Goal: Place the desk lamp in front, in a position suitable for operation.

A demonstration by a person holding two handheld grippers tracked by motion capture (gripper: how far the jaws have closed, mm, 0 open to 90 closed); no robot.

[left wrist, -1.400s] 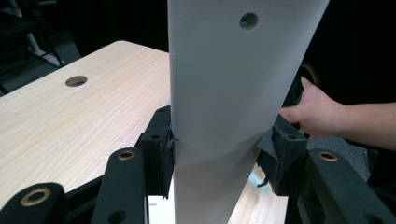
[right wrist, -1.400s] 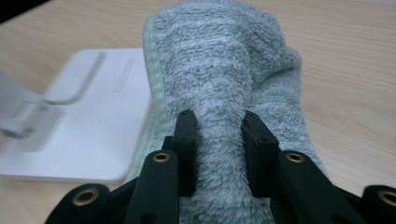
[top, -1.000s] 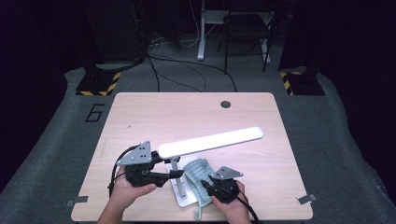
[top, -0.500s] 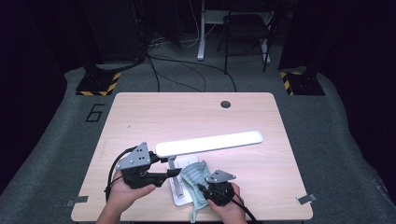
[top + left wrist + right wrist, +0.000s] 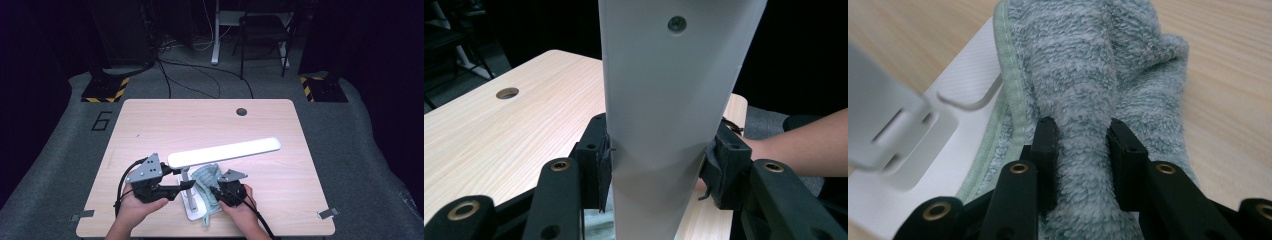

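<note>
Near edge of the table [image 5: 150, 120] now: the left gripper [image 5: 176, 190] has its jaws clamped on the white desk lamp [image 5: 225, 151], pads pressed to both sides of the flat white arm, as the left gripper view shows. The lamp's base [image 5: 968, 130] sits flat on the wood, head stretching out to the right. The right gripper [image 5: 215, 192] pinches a fold of the grey-green towel [image 5: 1098, 75], which lies bunched partly over that base, just beside the lamp's post.
</note>
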